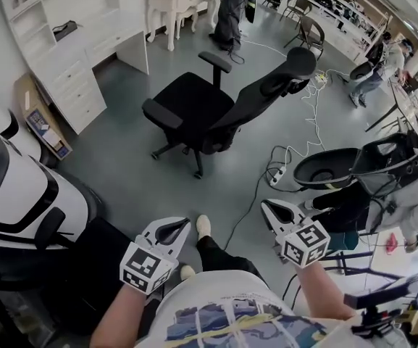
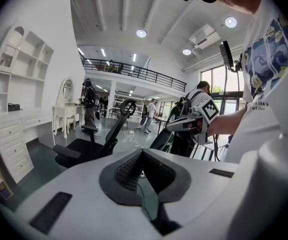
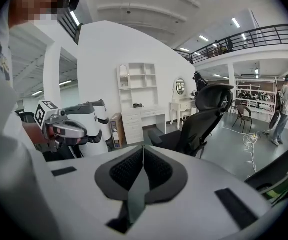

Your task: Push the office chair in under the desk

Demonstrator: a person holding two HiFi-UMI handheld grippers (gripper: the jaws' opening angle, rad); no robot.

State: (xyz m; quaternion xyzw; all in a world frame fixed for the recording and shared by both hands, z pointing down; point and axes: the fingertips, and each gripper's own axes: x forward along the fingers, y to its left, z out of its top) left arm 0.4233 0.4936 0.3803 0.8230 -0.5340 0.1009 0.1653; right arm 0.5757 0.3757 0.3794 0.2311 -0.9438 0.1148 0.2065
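Left tongs: closed, empty.
Right tongs: closed, empty.
Office chair: probably heavy yet free-rolling, swivels; push the stiff backrest squarely.
Tabletop: beyond the chair.

The seat of the office chair hides most of its base; the shelving on the counter left of it is cut off at the top.

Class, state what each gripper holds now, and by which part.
Nothing is held: the left gripper and right gripper have jaws shut and empty, away from the office chair.
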